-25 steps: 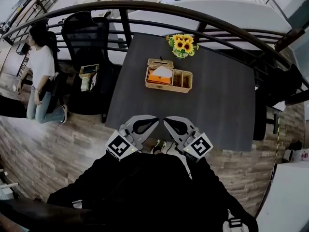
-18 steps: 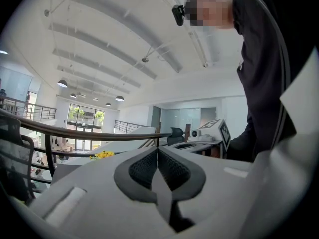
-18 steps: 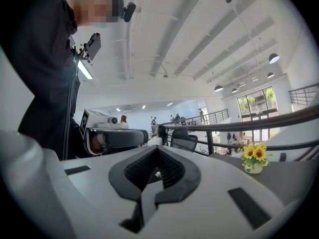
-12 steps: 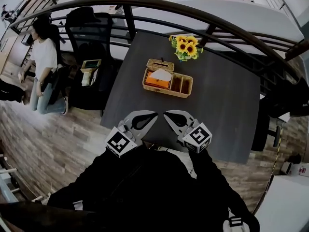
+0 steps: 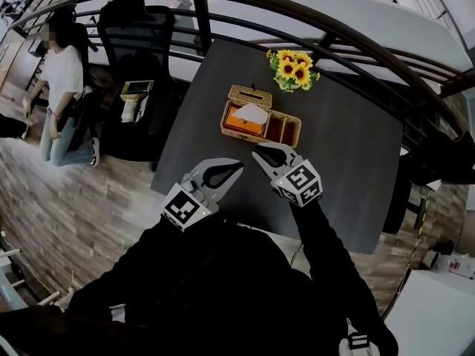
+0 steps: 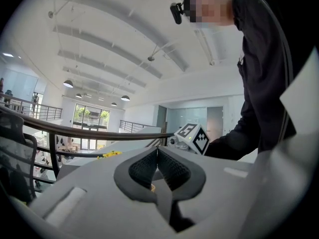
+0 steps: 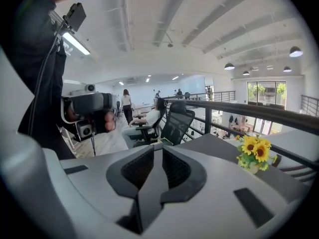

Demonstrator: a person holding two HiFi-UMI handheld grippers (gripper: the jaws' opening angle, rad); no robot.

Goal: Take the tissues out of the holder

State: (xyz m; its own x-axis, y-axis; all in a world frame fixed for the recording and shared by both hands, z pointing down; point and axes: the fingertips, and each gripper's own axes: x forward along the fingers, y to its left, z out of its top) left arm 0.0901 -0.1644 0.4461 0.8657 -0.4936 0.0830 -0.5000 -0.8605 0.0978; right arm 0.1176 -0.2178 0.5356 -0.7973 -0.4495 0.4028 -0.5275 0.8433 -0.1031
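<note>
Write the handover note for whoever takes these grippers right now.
Left gripper: shut, empty, above the near part of the table.
Right gripper: empty; its jaws have just been opening to a narrow gap. It is the closer one to the holder but short of it.
Things: the holder stands on the table with the tissues in its left compartment, a white sheet sticking up. Sunflowers stand behind it.
Done: nothing taken out yet.
Left: reach the tissues, grip them, pull them out of the holder.
</note>
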